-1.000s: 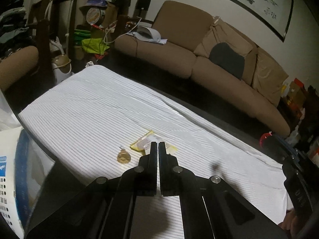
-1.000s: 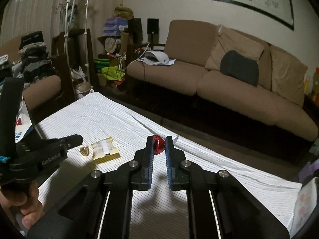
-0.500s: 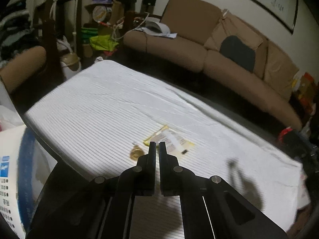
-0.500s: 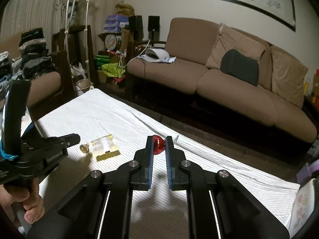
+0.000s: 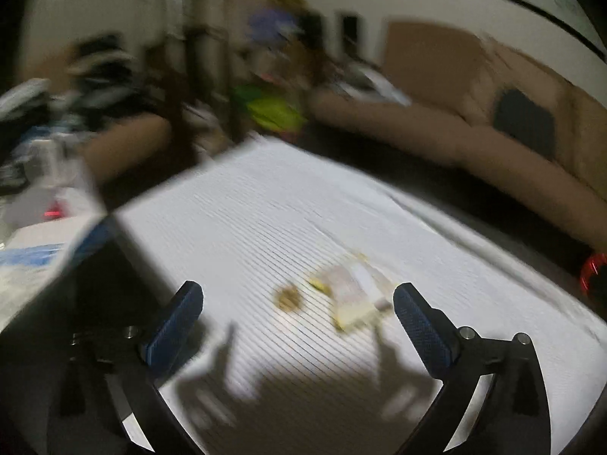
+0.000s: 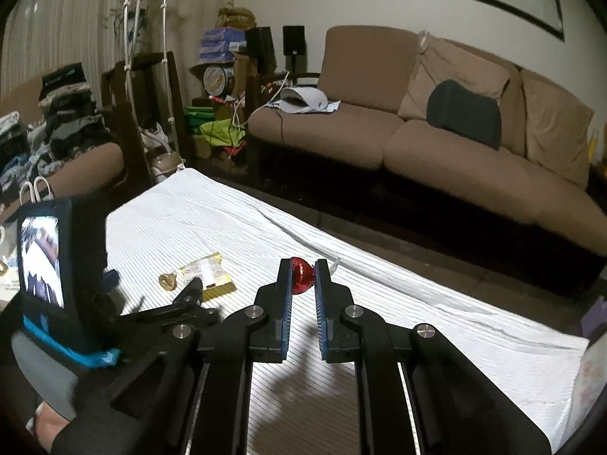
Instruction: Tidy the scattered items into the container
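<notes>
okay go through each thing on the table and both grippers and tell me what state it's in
Left gripper: open wide, empty.
Right gripper: shut on the red candy.
Gold candy: loose on the cloth.
Yellow packet: lying flat beside it.
Striped cloth: spread out, slightly wrinkled.

Left tongs [image 5: 298, 316] gaping wide, blue-padded fingers [image 5: 172, 329] splayed far apart with nothing between them, the whole left view smeared by blur. From the right wrist view those left tongs [image 6: 189, 295] show at the lower left, a black finger reaching forward, a small lit screen mounted on the body, and a bit of the person's left hand [image 6: 45, 422] at the bottom edge. Right tongs [image 6: 302, 276] are level and pointing ahead, blue pads pinched on a small shiny red foil-wrapped sweet [image 6: 302, 275] right at the fingertips.
</notes>
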The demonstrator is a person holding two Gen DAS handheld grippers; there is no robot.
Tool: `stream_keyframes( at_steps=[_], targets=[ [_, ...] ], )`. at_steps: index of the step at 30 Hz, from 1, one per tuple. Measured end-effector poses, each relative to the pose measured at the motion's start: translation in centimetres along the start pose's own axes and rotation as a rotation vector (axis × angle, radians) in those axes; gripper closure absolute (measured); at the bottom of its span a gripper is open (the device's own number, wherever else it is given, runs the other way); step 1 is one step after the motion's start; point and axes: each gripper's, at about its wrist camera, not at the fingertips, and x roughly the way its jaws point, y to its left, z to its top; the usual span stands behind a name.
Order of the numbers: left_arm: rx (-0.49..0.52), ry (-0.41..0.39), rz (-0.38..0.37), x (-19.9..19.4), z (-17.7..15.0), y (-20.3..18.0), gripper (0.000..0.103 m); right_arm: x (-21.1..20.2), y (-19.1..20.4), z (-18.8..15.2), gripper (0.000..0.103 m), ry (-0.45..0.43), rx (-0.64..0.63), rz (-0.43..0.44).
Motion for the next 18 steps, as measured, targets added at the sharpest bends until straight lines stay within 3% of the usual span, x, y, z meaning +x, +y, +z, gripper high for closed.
stream_keyframes(
  at_steps=[2,4,7,12,18],
  targets=[
    [-0.048,0.019,-0.018,0.3,0.0,0.5,0.000,0.1,-0.5,-0.2,0.092,0.005,0.010,-0.001],
    [-0.117,0.112,-0.040,1.9,0.0,1.2,0.000,0.2,-0.9,-0.3,0.092,0.009,0.018,-0.003],
    [-0.189,0.248,0.014,4.5,-0.7,1.9,0.001,0.2,-1.3,-0.5,0.092,0.009,0.028,0.006],
    [-0.206,0.268,0.143,6.0,-1.4,0.7,0.003,0.5,-2.3,-0.8,0.092,0.012,0.065,0.035],
    [-0.190,0.291,0.163,8.3,0.0,0.3,0.005,0.6,-2.6,-0.7,0.092,0.012,0.069,0.041]
  ],
)
